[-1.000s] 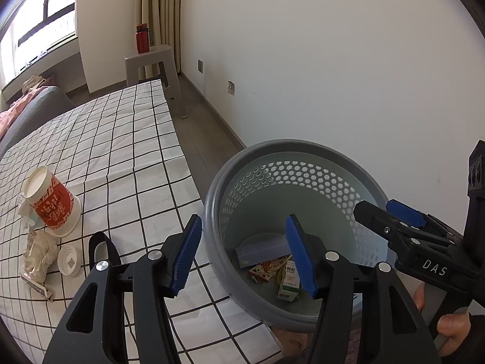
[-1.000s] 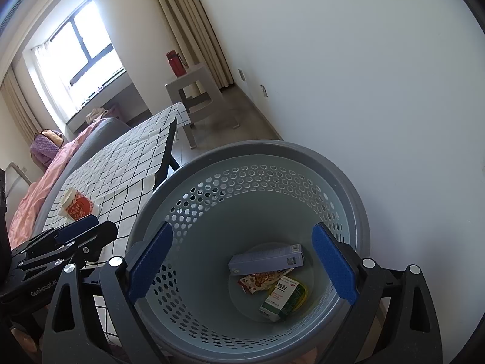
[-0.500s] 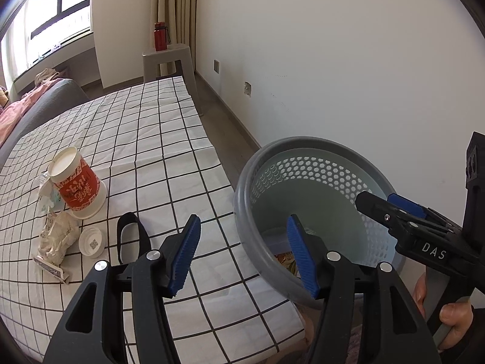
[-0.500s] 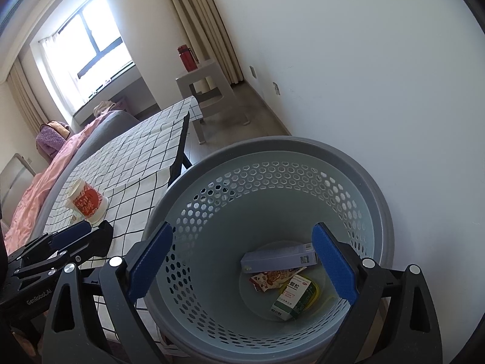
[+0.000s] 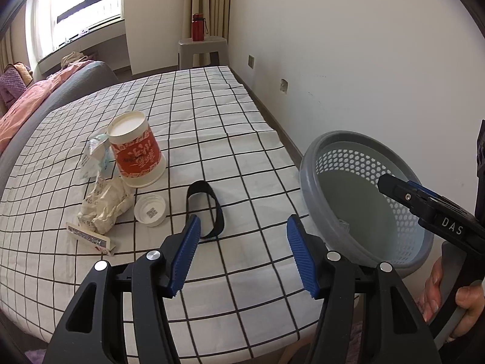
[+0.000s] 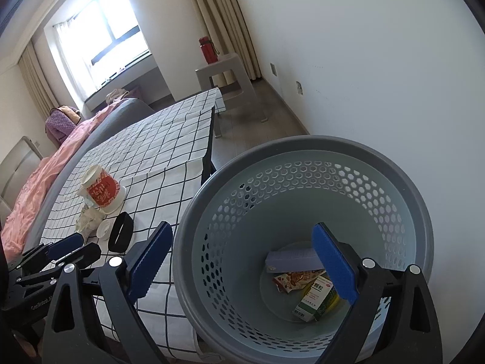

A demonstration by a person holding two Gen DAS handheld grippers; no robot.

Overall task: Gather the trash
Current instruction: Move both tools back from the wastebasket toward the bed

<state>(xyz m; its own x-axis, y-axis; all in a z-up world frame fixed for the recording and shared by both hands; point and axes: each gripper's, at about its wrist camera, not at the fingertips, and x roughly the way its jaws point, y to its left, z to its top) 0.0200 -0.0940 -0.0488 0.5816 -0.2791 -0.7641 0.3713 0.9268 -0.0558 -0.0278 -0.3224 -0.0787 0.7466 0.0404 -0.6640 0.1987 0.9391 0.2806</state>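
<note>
My left gripper (image 5: 244, 250) is open and empty above the checkered table (image 5: 197, 115), just short of a black band (image 5: 206, 210). Beyond it lie a white lid (image 5: 150, 210), crumpled paper (image 5: 104, 204), a small flat wrapper (image 5: 89, 238) and an upturned red-and-white cup (image 5: 136, 151). My right gripper (image 6: 242, 262) is open and empty over the near rim of the grey perforated bin (image 6: 303, 157), which stands beside the table's right edge. In the bin lie a purple box (image 6: 291, 257), a snack wrapper (image 6: 292, 280) and a green-and-white box (image 6: 315, 298).
A grey stool (image 5: 201, 50) with a red bottle (image 5: 198, 30) stands beyond the table by the curtains. A white wall runs along the right. A grey sofa with pink bedding (image 5: 30, 100) lies along the table's left side.
My left gripper has swung left from over the bin to over the table, bringing the trash items nearer. My right gripper stays over the bin, shifted slightly left.
</note>
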